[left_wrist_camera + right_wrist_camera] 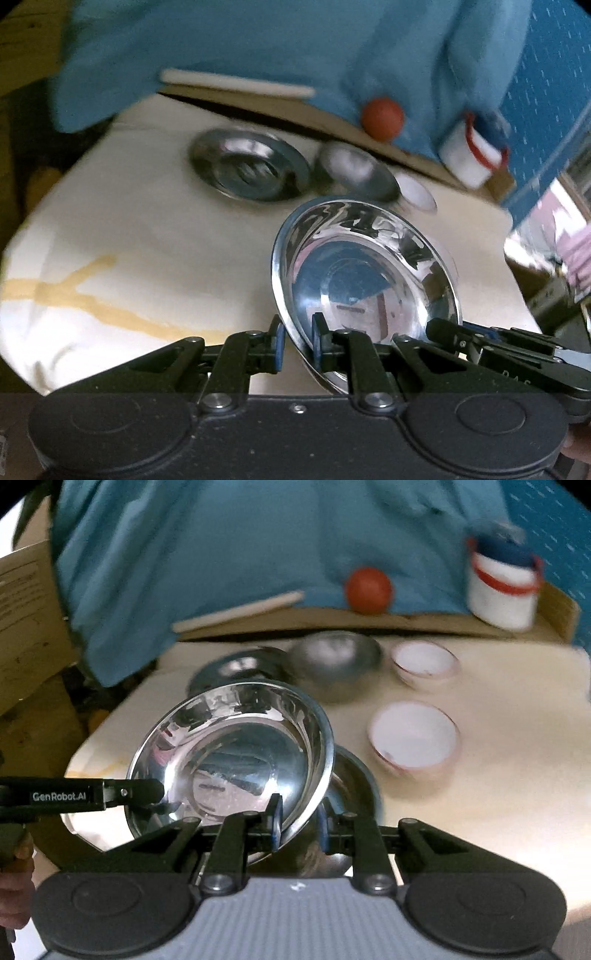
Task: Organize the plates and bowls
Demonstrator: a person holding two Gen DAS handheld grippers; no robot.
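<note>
**Two grippers, one steel bowl**

My left gripper (297, 341) and my right gripper (299, 825) each pinch the rim of the same tilted steel bowl (229, 753), held above the cream table (498, 775). Directly beneath it sits another steel bowl (354, 782) (partly hidden). Farther back: a steel plate (251, 166), a third metal bowl (336, 661) and two white bowls (413, 734) (424, 661).

Makeshift home setup: draped blue cloth (221, 554), cardboard (22, 620) (bowls on table (517, 738)).
</note>
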